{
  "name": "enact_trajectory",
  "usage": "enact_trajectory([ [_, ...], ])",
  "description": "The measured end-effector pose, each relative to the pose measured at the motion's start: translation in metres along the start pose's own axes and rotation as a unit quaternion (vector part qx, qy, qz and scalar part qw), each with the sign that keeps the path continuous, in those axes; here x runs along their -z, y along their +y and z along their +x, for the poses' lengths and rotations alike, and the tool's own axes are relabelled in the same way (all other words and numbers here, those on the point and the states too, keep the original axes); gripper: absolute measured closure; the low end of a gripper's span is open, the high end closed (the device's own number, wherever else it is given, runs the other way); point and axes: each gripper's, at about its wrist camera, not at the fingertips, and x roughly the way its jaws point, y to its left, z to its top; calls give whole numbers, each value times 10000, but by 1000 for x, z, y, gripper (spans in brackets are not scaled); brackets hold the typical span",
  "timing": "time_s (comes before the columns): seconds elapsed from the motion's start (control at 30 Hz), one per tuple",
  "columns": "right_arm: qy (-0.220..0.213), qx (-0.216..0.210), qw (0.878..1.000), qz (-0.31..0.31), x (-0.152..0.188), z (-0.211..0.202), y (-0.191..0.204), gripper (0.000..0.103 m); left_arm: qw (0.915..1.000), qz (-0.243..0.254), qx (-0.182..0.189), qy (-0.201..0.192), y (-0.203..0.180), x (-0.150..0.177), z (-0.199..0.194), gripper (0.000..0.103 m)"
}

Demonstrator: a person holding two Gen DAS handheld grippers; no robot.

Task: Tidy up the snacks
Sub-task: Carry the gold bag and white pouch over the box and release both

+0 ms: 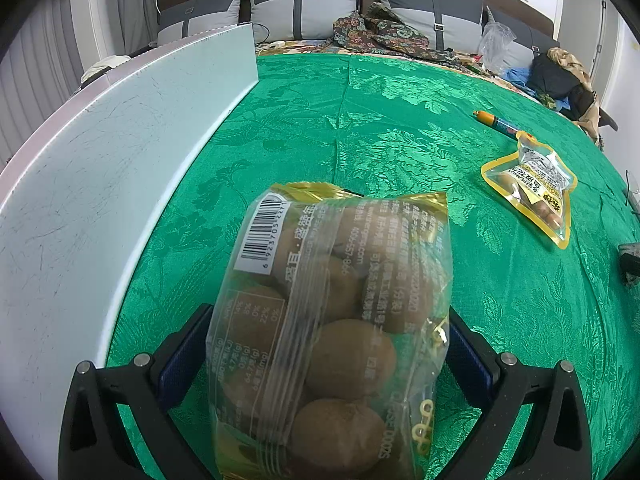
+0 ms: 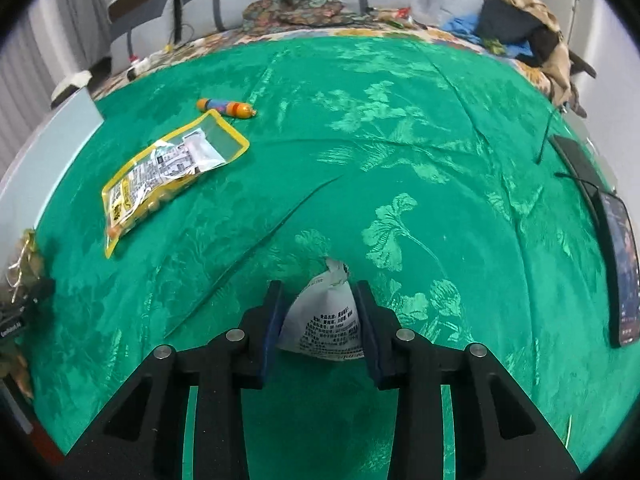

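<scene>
My left gripper [image 1: 328,340] is shut on a clear bag of brown round snacks [image 1: 332,320] with gold trim, held above the green tablecloth beside a white box wall [image 1: 120,152]. My right gripper [image 2: 320,304] is shut on a small white snack packet [image 2: 326,320] with black print. A yellow-edged peanut pouch [image 1: 532,188] lies on the cloth at the right; it also shows in the right wrist view [image 2: 168,172]. An orange and blue sausage stick [image 1: 496,122] lies behind it, also in the right wrist view [image 2: 226,108].
The green tablecloth [image 2: 400,140] covers the table. A phone [image 2: 620,264] and a dark flat device with a cable [image 2: 576,160] lie at the right edge. A sofa with cushions, cloths and a plastic bag [image 1: 496,40] is behind the table.
</scene>
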Motion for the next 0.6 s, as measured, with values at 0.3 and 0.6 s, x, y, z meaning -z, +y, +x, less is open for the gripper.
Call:
enact_trajectory([
  [0.3, -224, -800, 9924, 913, 21, -35, -9, 67, 9993, 249, 189, 197, -4, -2, -1, 0],
  [0.6, -218, -1006, 9907, 887, 51, -65, -1, 67, 9954, 175, 849, 402, 7, -1, -31, 43],
])
